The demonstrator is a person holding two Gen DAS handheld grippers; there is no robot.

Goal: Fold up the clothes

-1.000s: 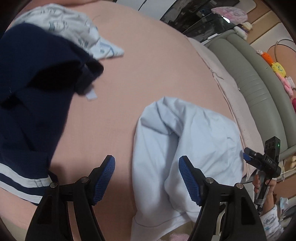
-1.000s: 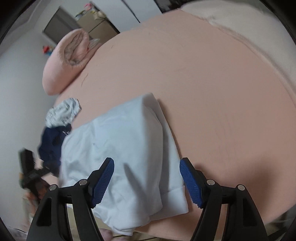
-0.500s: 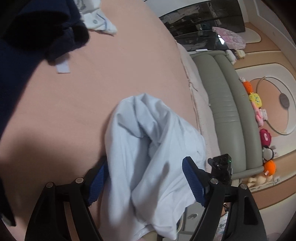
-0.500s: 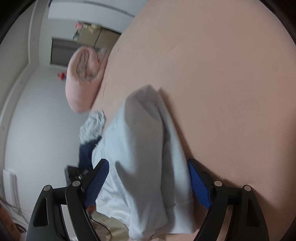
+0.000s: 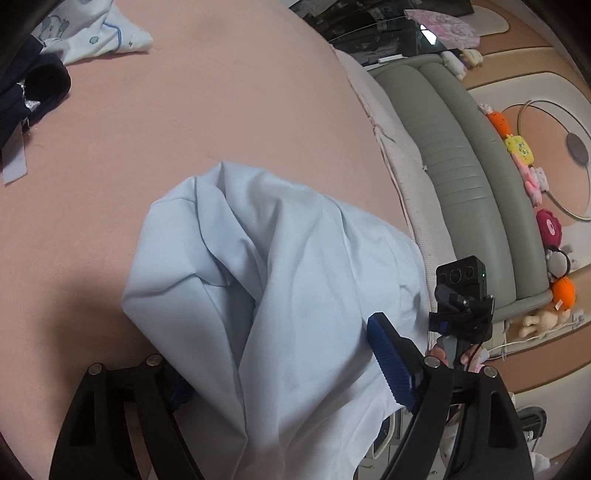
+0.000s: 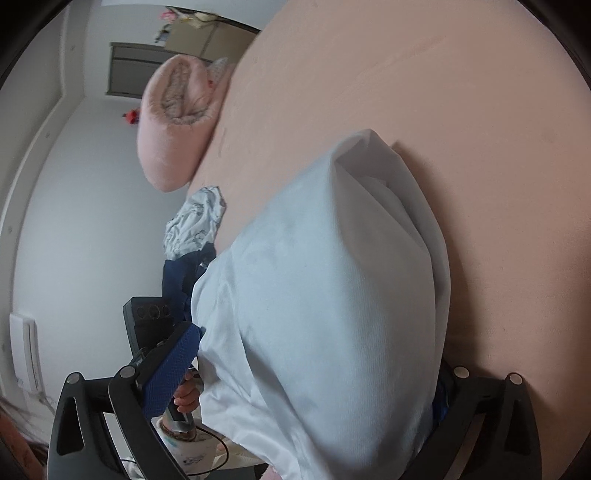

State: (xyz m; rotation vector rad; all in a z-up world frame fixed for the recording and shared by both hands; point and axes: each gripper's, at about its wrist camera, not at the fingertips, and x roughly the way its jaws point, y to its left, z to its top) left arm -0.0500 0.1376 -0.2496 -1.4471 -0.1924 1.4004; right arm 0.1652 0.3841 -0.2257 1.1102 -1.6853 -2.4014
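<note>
Your left gripper point(image 5: 284, 373): jaws wide, straddling the pale blue garment point(image 5: 280, 280) | your right gripper point(image 6: 314, 369): jaws wide over the same cloth | garment: bunched on the pink bed point(image 5: 221, 92), draped across both tools' near fingers.

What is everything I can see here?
shirt: one, pale blue, near edge of the bed, draped between both claws
bed: one, pink sheet, under all the clothes
navy garment: one, dark blue, far left
printed garment: one, white with blue print, beyond the navy one
bolster: one, pink, far end of bed
headboard: one, grey-green, right of bed
plush toys: several, mixed colours, along the headboard
left claw: one, black with blue pads, open around shirt
right claw: one, same, open around shirt
</note>
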